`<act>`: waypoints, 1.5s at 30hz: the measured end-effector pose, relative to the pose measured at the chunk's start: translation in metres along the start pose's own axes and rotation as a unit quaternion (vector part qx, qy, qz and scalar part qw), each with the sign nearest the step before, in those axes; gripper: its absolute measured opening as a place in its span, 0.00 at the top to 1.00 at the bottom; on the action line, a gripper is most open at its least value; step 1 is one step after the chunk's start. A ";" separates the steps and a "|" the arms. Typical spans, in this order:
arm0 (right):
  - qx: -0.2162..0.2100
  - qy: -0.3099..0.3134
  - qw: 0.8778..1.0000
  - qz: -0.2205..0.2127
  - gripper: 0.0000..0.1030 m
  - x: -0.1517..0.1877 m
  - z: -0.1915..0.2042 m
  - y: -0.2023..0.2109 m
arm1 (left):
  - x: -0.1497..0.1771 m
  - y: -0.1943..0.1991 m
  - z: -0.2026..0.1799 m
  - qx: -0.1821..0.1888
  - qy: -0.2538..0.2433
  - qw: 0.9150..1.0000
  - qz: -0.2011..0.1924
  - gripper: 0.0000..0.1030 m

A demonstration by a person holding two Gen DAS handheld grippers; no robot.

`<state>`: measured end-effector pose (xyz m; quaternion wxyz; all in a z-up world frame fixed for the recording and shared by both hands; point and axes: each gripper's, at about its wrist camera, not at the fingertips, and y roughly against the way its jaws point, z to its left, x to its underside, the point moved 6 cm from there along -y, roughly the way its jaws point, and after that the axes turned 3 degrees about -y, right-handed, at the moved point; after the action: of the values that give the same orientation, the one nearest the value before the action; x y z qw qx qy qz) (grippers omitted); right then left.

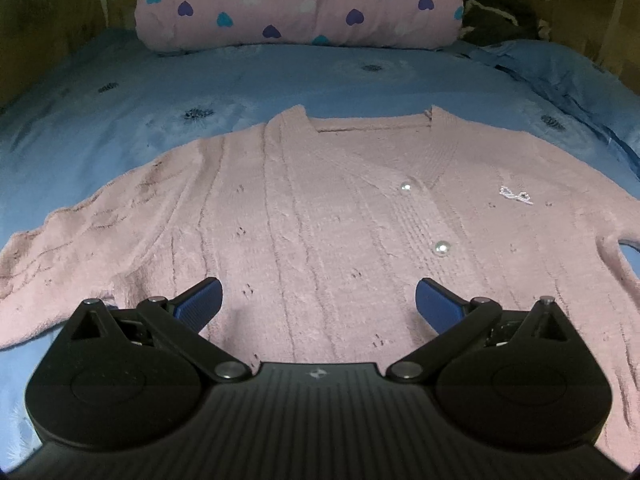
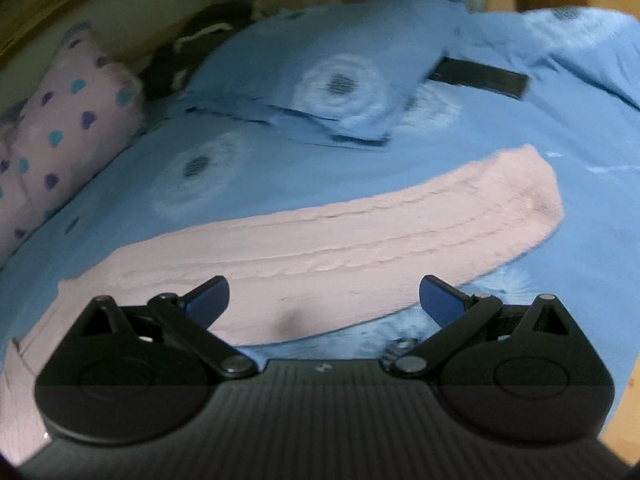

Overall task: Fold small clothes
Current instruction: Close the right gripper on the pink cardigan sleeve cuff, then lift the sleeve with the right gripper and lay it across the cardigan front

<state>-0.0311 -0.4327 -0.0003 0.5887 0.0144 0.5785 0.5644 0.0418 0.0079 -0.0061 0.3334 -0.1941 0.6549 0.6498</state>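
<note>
one pink cardigan (image 1: 304, 216) lies flat on the blue bedsheet (image 1: 120, 92), neckline to the far side, hem near, with two pearl buttons (image 1: 442, 247) showing. its one visible sleeve (image 2: 360, 236) stretches right, long axis left to right. one heart-print pillow (image 1: 300, 0) sits far off. the left gripper (image 1: 319, 300) hovers over the hem, fingers spread wide, holding nothing. the right gripper (image 2: 324, 300), likewise wide and empty, hangs above the sleeve.
</note>
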 end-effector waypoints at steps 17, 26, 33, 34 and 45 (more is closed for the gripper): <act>-0.005 -0.144 0.990 -0.009 0.00 -0.009 -0.042 -0.040 | 0.002 -0.009 0.001 0.020 0.024 0.999 0.021 0.00; -0.011 -0.141 0.990 -0.019 0.29 -0.013 -0.041 -0.047 | 0.001 -0.008 -0.004 0.045 0.020 0.999 0.023 0.00; 0.000 -0.130 0.991 -0.010 0.84 -0.016 -0.042 -0.048 | 0.003 -0.011 -0.005 0.048 0.027 0.998 0.031 0.00; -0.005 -0.123 0.992 -0.014 0.84 -0.018 -0.038 -0.046 | 0.003 -0.011 -0.006 0.053 0.029 0.998 0.033 0.00; -0.101 -0.055 0.992 -0.057 0.86 -0.050 0.016 -0.007 | 0.002 -0.007 -0.009 0.055 0.016 0.998 0.023 0.00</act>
<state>0.0000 -0.4592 0.0334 0.6492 -0.0470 0.4856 0.5836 0.0438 -0.0012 -0.0132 0.3179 -0.1709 0.6993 0.6170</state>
